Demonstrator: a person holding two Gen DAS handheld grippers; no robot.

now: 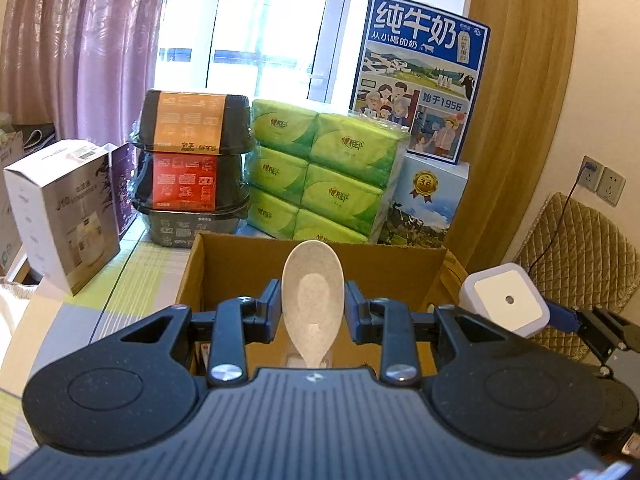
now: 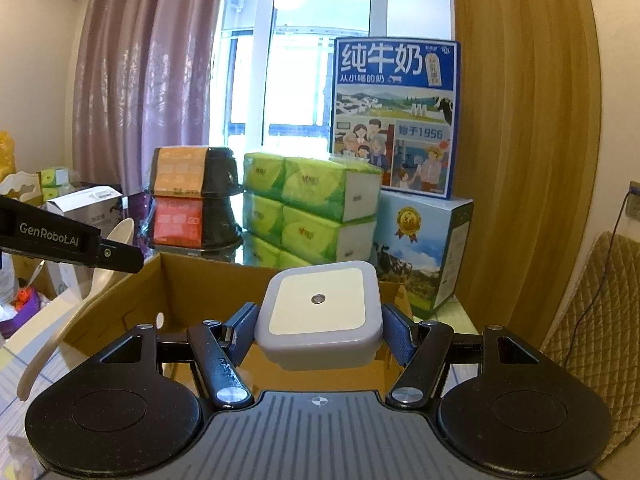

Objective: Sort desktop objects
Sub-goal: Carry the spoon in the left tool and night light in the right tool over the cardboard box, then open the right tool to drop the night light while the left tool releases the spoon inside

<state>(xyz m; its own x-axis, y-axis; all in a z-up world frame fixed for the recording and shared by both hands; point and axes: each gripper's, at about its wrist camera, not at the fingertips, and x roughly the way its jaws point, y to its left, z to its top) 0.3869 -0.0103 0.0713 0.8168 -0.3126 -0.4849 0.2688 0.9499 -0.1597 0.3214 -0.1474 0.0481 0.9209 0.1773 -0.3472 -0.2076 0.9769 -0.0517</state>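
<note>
My left gripper (image 1: 313, 306) is shut on a cream speckled spoon (image 1: 312, 286), bowl up and facing me, held over the near edge of an open cardboard box (image 1: 248, 258). In the right wrist view that spoon (image 2: 86, 304) hangs slanted at the left with the left gripper's black body above it. My right gripper (image 2: 318, 326) is shut on a white square night light (image 2: 320, 314) with a small round sensor, held above the same box (image 2: 200, 284). From the left wrist camera the night light (image 1: 505, 304) shows at the right, by the box's right flap.
Behind the box stand stacked black meal tubs (image 1: 192, 168), a pack of green tissue packets (image 1: 320, 172) and blue milk cartons (image 1: 420, 76). A white appliance box (image 1: 64, 212) sits at the left. A quilted chair (image 1: 580, 264) and wall sockets (image 1: 604, 180) lie to the right.
</note>
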